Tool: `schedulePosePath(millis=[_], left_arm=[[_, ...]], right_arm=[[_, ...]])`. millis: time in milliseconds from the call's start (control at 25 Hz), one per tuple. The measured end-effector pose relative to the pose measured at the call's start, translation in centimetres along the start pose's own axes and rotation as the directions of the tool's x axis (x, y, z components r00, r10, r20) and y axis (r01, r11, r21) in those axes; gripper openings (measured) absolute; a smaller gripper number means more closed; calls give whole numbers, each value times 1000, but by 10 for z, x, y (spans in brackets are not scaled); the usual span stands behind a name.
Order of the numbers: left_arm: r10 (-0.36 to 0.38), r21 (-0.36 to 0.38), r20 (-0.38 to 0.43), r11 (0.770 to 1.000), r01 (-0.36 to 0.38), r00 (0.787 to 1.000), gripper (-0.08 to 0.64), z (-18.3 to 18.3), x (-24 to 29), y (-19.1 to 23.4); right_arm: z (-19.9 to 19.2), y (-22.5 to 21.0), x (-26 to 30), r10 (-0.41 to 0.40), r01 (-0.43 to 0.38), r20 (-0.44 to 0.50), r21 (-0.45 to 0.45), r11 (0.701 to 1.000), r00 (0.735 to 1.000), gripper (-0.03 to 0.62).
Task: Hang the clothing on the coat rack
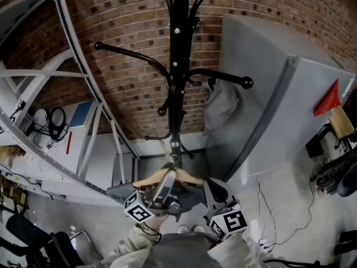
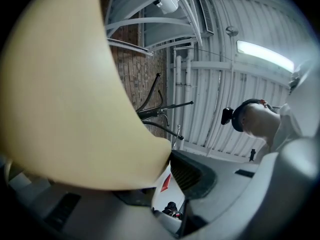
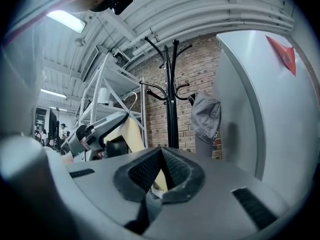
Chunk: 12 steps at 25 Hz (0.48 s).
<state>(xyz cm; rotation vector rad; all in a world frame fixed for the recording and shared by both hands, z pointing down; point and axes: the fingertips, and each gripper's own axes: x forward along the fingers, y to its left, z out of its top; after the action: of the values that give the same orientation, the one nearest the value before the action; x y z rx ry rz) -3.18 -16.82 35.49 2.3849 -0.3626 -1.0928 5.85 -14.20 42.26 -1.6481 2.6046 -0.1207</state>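
Lower centre of the head view: your left hand-held gripper (image 1: 168, 180) was clamped on the wooden hanger (image 1: 149, 178), with the grey clothing (image 1: 120, 192) draped over it. Your right hand-held gripper (image 1: 209, 186), just beside it, was pinching a fold of that clothing. The hanger sat low before the coat rack (image 1: 178, 66), on no arm. Another grey garment (image 1: 220, 105) hung from an arm at centre right.
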Motion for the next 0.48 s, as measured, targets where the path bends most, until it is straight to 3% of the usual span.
schedulePosePath(millis=[480], left_arm=[[-18, 26, 36, 1000, 17, 999, 104, 37, 24, 14]], right_arm=[[2, -4, 5, -16, 16, 14, -29, 999, 1000, 23]])
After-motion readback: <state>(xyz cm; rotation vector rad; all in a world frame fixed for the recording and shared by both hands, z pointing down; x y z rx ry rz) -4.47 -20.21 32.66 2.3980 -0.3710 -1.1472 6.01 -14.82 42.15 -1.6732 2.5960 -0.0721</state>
